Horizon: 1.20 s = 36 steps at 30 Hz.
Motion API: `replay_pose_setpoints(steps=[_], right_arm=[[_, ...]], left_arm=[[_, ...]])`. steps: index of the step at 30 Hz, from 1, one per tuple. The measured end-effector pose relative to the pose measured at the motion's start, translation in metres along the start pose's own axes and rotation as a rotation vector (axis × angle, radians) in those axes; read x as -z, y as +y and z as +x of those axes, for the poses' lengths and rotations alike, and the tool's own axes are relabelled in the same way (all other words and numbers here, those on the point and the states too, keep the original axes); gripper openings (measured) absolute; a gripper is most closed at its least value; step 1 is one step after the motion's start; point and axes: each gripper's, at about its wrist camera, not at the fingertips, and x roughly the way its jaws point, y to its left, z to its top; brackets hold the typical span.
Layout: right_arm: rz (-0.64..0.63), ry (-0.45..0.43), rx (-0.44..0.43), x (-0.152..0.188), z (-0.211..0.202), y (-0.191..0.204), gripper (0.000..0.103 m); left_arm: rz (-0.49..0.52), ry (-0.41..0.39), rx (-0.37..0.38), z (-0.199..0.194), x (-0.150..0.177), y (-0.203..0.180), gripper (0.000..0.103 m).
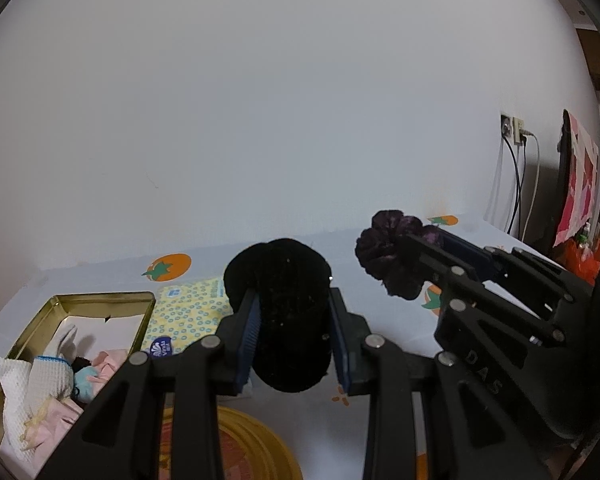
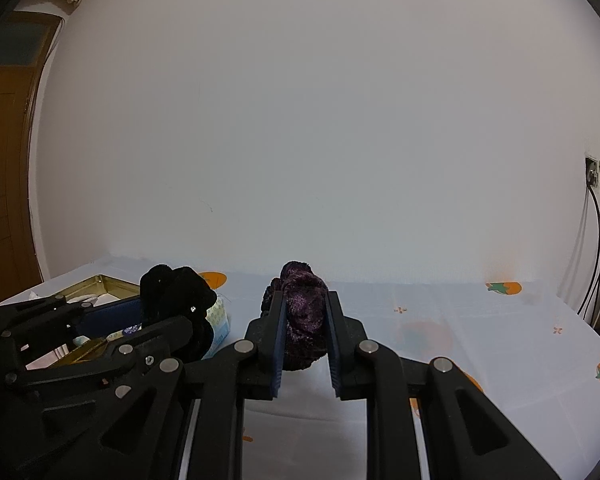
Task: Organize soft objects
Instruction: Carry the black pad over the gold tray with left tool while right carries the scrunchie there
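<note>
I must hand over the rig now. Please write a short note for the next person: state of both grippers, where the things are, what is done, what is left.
Left gripper: shut on the black scrunchie, held above the table.
Right gripper: shut on the purple scrunchie, also in the air, beside the left one.
Tin: open, on the table at the left. Several soft items already lie in it.
Tissue pack: on the table beside the tin.
Done: both scrunchies are picked up.
Left: probably to put both scrunchies into the tin. Its lid seems to lie near the left gripper.
</note>
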Motion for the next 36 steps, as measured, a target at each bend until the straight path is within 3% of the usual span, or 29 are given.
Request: replay_pose_setpoints(steps=[36], right_arm=[[-0.056, -0.118, 0.059, 0.023, -0.016, 0.019, 0.020]], left_arm=[[-0.071, -0.075, -0.029, -0.020, 0.001, 0.044, 0.031]])
